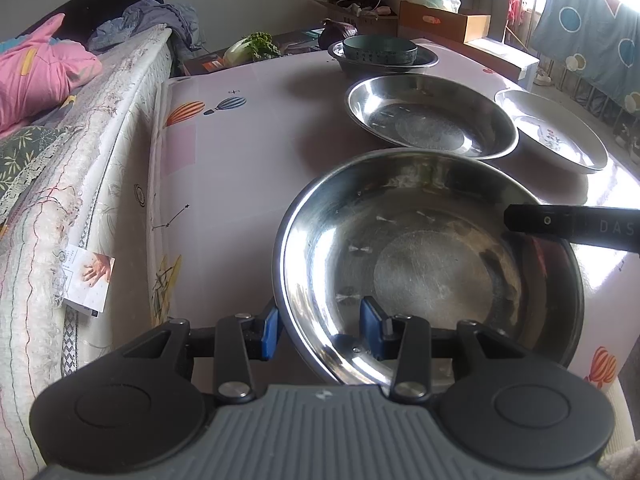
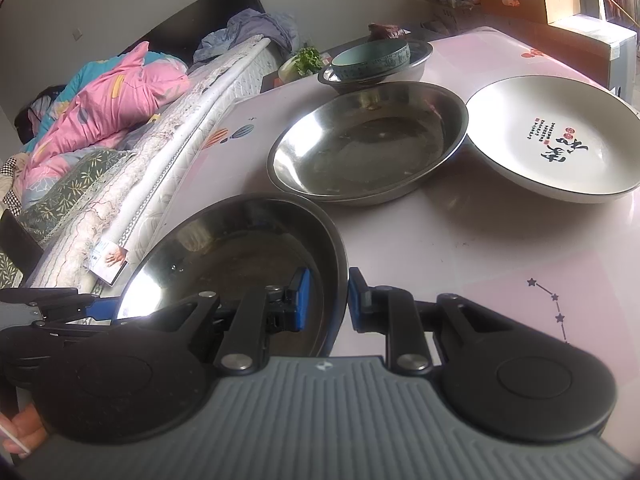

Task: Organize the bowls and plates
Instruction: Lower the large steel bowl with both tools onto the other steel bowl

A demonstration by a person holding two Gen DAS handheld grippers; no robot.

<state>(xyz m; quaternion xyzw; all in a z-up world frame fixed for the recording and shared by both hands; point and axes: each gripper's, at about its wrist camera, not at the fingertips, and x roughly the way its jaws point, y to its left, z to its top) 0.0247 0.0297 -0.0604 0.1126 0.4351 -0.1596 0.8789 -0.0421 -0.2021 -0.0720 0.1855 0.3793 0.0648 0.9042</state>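
Right wrist: gripper [image 2: 329, 300] astride steel plate [image 2: 224, 248] rim.

The tablecloth [image 1: 248, 168] was pale pink, printed with striped orange and blue balloons. At twelve o'clock a teal bowl [image 2: 370, 60] sat in shiny silver steel. At two o'clock the white plate [image 2: 556, 140] bore black and red characters. The gripper pads [image 2: 302, 300] were blue.

A home bedroom is shown: a bed [image 1: 60, 152] with pink bedding [image 1: 40, 76] is seen left, cardboard boxes [image 1: 444, 20] and hanging laundry [image 1: 588, 44] far right.
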